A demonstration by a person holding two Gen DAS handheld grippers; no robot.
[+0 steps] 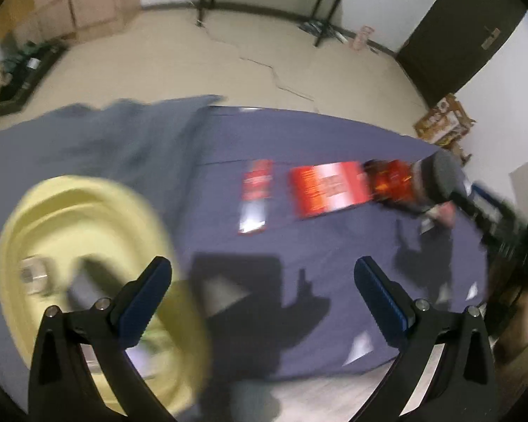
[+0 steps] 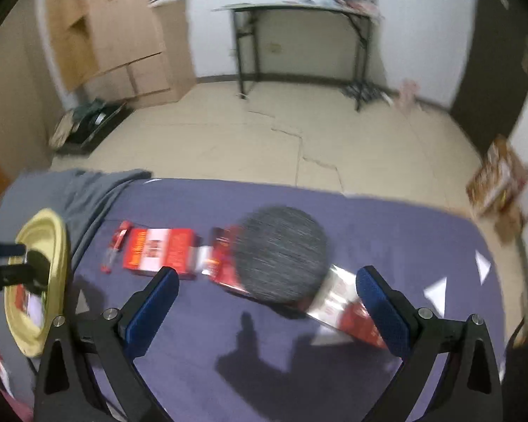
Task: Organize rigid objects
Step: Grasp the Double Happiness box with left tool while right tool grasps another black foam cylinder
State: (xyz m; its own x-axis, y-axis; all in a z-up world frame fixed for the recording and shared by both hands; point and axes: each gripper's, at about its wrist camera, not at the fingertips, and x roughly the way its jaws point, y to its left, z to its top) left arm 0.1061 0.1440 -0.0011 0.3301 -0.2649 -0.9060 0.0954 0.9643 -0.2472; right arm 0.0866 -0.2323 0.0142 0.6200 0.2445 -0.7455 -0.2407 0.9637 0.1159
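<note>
- My left tool (image 1: 262, 283) stands with its blue pads wide apart, nothing between them; below it are the yellow bowl (image 1: 88, 218) and the purple cloth of the desk (image 1: 334, 133).
- My right tool (image 2: 267, 292) also has its jaws spread fully. A red bottle with a dark ribbed cap (image 2: 281, 253) shows in the gap between them, but the pads do not press on it. Whether it rests on the cloth or is just above it I cannot tell; the frame is smeared.
- The left wrist view shows that bottle (image 1: 401, 184) at the right part of the desk, cap end toward the right edge.
- Red-and-white box (image 2: 160, 251) lies flat on the cloth, just left of the bottle.
- A slim red packet (image 2: 114, 248) lies left of the box, near but apart from it.
- The yellow bowl (image 2: 42, 281) sits at the left end of the desk, beside a grey cloth (image 2: 84, 190) bunched at the far left corner. There are items inside the bowl, too blurred to name.
- Small white paper scraps (image 2: 436, 293) lie on the right part of the desk.
- Both views are motion-blurred.
</note>
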